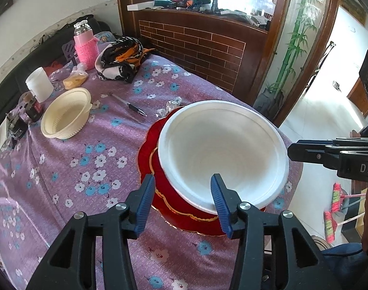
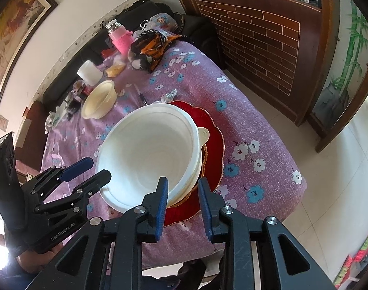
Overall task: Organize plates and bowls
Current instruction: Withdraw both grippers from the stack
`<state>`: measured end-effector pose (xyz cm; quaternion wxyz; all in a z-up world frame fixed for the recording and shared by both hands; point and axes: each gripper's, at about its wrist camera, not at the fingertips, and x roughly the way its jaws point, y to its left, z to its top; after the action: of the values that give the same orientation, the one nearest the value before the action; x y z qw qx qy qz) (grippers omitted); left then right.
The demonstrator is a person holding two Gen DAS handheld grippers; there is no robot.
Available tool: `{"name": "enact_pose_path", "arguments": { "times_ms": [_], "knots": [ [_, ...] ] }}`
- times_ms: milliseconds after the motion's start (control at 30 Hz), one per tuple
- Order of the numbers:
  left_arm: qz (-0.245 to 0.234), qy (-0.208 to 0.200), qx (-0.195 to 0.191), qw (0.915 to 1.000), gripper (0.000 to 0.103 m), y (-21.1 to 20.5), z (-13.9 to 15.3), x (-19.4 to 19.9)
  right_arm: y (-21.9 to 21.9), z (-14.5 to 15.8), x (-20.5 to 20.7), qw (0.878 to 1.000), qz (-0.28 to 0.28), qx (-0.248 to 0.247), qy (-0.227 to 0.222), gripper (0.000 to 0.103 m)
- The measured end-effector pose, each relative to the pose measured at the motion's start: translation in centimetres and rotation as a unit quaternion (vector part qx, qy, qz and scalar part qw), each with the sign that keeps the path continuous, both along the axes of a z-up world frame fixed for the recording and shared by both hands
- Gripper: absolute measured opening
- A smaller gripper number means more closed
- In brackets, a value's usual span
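A large white bowl (image 1: pixel 222 145) (image 2: pixel 150 149) rests on a red, gold-trimmed scalloped plate (image 1: pixel 147 154) (image 2: pixel 215 145) near the table's right corner. My left gripper (image 1: pixel 182 176) (image 2: pixel 99 166) is open and straddles the bowl's near-left rim, one blue pad inside and one outside. My right gripper (image 2: pixel 183 179) is open too and straddles the opposite rim, its outer finger over the plate. Its black tip (image 1: pixel 291 150) shows beside the bowl in the left wrist view. A cream ribbed bowl (image 1: pixel 65 116) (image 2: pixel 99 101) sits apart at the far left.
On the purple flowered cloth (image 1: pixel 87 193) lie a pen (image 1: pixel 133 107), crumpled foil (image 1: pixel 170 106), a white cup (image 1: pixel 39 84), a pink bottle (image 1: pixel 86 46) and a black-orange scarf (image 1: pixel 121 58). A brick-patterned wooden counter (image 2: pixel 256 36) stands behind; tiled floor lies right of the table edge.
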<state>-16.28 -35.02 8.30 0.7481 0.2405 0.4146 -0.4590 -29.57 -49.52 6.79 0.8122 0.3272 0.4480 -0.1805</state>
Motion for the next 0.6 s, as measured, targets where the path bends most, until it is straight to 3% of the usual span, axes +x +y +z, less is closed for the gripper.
{"name": "enact_pose_path", "arguments": {
  "times_ms": [333, 600],
  "knots": [
    [0.024, -0.012, -0.010, 0.9996, 0.049, 2.5, 1.0, 0.7, 1.1, 1.0, 0.6, 1.000, 0.006, -0.012, -0.011, 0.028],
    [0.070, -0.007, -0.019, 0.9973, 0.050, 6.0, 1.0, 2.4, 1.7, 2.3, 2.0, 0.999, 0.011, -0.019, -0.026, 0.028]
  ]
}}
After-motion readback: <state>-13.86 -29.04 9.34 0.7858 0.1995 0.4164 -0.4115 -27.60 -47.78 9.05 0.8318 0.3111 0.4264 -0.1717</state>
